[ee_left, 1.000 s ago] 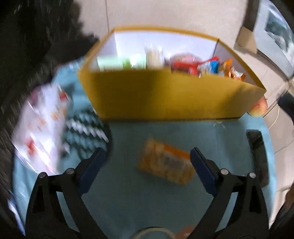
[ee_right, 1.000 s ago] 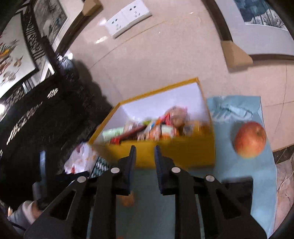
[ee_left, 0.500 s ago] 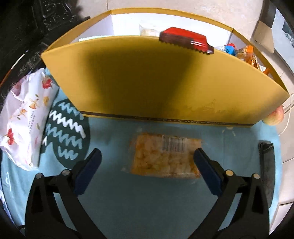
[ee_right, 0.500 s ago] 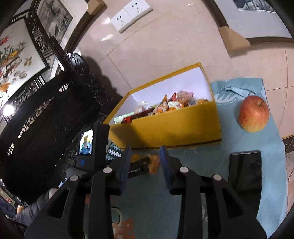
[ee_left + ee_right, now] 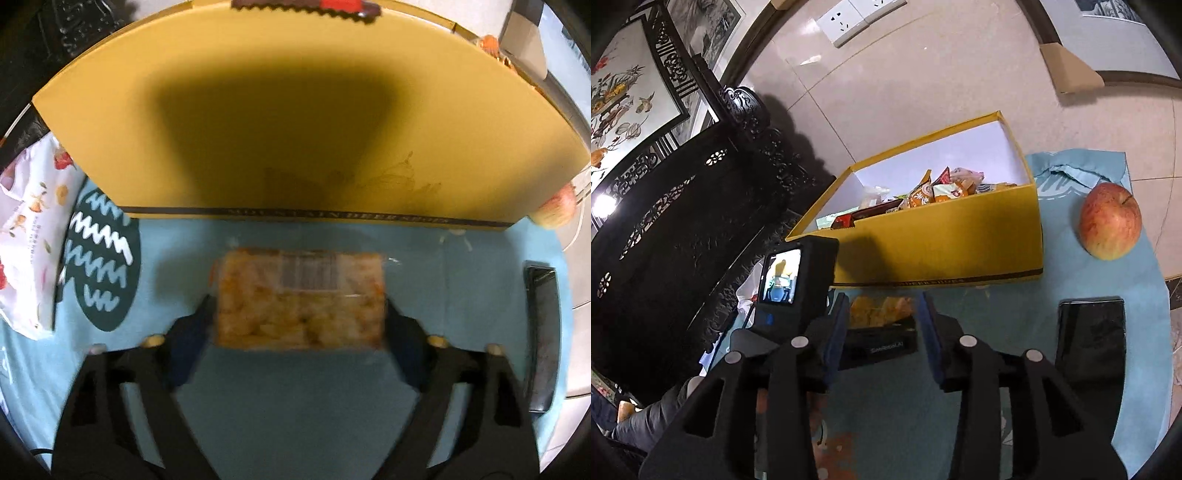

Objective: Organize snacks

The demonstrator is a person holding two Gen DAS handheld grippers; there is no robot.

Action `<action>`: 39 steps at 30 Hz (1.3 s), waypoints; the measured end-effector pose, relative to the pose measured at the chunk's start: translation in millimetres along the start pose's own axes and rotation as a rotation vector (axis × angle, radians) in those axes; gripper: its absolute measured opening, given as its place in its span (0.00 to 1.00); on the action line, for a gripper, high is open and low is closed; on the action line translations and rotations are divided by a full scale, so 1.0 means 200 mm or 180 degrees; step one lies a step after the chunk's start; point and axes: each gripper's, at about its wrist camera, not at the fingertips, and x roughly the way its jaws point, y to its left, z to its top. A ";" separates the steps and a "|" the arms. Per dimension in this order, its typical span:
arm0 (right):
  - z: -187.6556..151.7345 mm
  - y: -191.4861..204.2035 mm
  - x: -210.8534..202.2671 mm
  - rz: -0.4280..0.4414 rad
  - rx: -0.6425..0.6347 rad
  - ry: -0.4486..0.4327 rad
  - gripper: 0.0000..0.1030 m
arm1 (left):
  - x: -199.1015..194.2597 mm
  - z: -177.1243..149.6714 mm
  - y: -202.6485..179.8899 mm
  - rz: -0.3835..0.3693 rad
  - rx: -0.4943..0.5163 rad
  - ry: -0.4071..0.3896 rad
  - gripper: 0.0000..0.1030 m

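An orange snack packet [image 5: 299, 295] in clear wrap lies on the blue cloth [image 5: 295, 413], just in front of the yellow box [image 5: 295, 129]. My left gripper [image 5: 299, 321] points down over it. Its jaws are closing and the blue pads touch the packet's two short ends. The right wrist view shows the same packet [image 5: 879, 310] beyond my right gripper [image 5: 882, 317]. The right gripper's jaws are opening and nothing is between them. The yellow box [image 5: 942, 243] holds several wrapped snacks.
A red-yellow apple [image 5: 1110, 221] and a dark phone [image 5: 1089, 339] lie on the cloth to the right. A white printed bag [image 5: 29, 240] sits at the left edge. Carved black furniture [image 5: 683, 221] stands to the left, and the wall runs behind the box.
My left gripper came down onto the packet and its jaws narrowed from wide apart to the packet's ends. The right gripper's jaws spread from nearly shut to a clear gap.
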 end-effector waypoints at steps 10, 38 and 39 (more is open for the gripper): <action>0.08 0.00 0.03 -0.0145 -0.0026 -0.0068 0.42 | -0.51 0.13 0.09 0.0019 0.0035 -0.0635 0.76; 0.09 0.13 -0.01 -0.0920 -0.0155 -0.0470 0.86 | -0.72 0.01 0.18 0.0433 -0.0051 -0.1129 0.98; 0.07 0.16 -0.03 -0.0911 -0.0187 -0.0477 0.86 | -0.74 -0.02 0.19 0.0405 -0.0074 -0.1140 0.98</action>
